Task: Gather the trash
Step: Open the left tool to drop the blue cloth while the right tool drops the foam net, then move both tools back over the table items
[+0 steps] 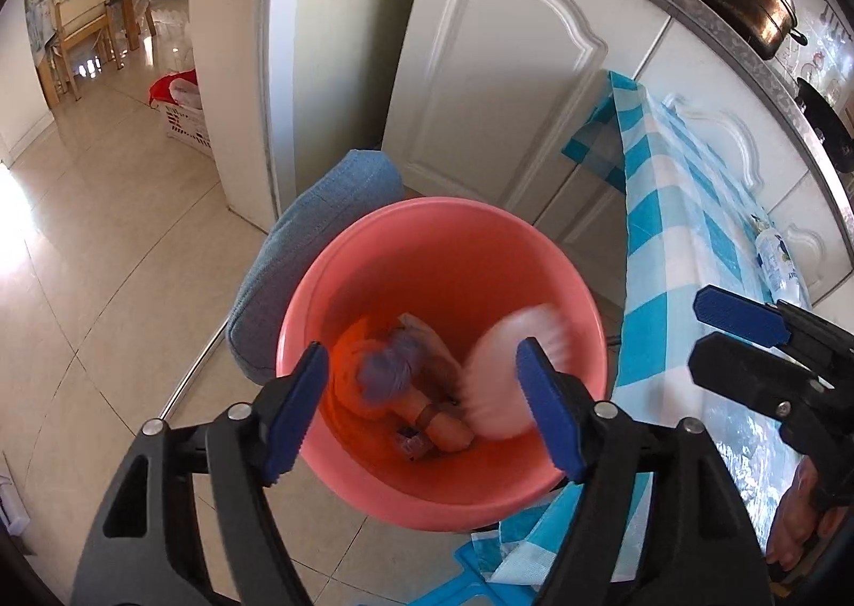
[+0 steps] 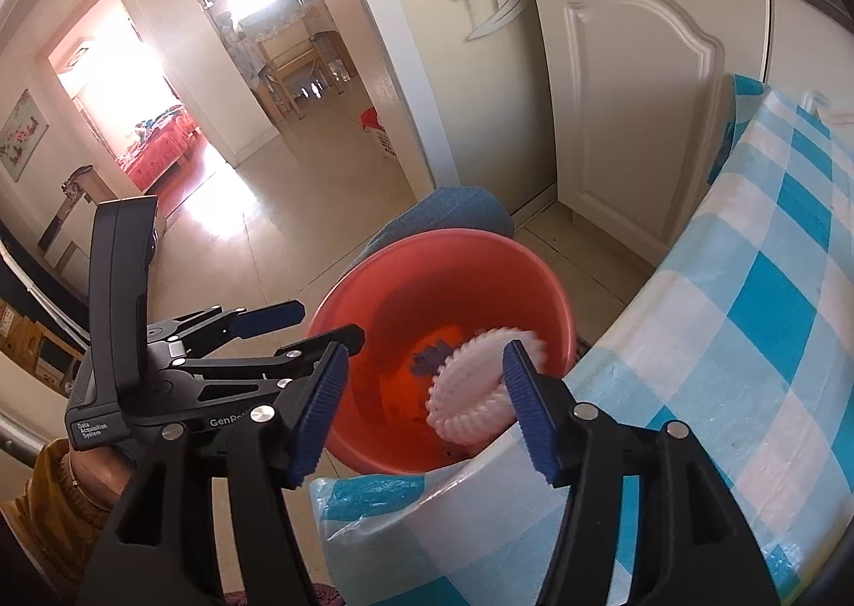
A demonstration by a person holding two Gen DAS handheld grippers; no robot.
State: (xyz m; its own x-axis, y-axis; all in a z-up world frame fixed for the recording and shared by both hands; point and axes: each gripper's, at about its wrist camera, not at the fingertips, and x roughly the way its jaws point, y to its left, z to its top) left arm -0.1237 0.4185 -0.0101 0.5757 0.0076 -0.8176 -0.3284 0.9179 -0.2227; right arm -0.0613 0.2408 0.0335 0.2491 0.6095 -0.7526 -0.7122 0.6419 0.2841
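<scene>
A salmon-pink bucket (image 1: pixel 443 211) (image 2: pixel 427 243) stands on the floor beside the checked table. It holds an orange wrapper (image 1: pixel 347 382), a purple crumpled wad (image 1: pixel 395 366) and other scraps. A white ridged foam piece (image 1: pixel 512 371) (image 2: pixel 469 392) shows blurred inside the bucket's mouth, free of any pad. My left gripper (image 1: pixel 421 355) (image 2: pixel 320 323) hangs open over the bucket with nothing between its fingers. My right gripper (image 2: pixel 427 355) (image 1: pixel 720 334) is open too, just over the bucket's table-side rim. The foam piece lies beyond its pads.
A blue-and-white checked cloth (image 1: pixel 694 211) (image 2: pixel 774 286) covers the table to the right, with a plastic bottle (image 1: pixel 774 264) on it. A blue cushion (image 1: pixel 320 243) touches the bucket's far side. White cupboard doors (image 1: pixel 507 72) stand behind. A white basket (image 1: pixel 184 120) sits on the tiled floor.
</scene>
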